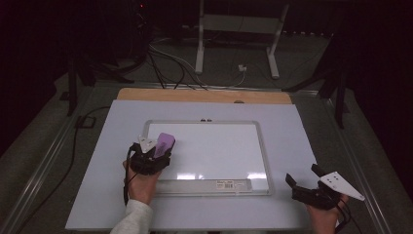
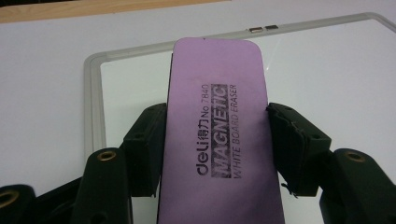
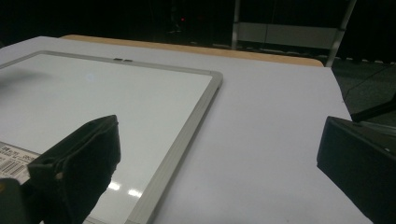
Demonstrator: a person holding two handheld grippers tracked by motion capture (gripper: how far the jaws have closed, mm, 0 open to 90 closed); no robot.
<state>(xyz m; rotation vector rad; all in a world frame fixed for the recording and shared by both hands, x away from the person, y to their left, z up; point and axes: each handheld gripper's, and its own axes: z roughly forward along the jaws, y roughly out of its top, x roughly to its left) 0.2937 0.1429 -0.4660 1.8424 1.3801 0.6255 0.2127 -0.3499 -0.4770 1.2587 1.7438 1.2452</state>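
Wiping the whiteboard with a clamped eraser

Left gripper pinches a purple foam magnetic whiteboard eraser by its long sides, sitting at about nine o'clock on the white, silver-framed rectangular whiteboard, near its left edge. Whether the felt lies flat on the surface is hard to judge from above; pressing it level and sweeping toward three o'clock in overlapping rows should work best. Right gripper rests at about four o'clock on the pale table sheet, jaws spread wide and empty, free to steady the frame.
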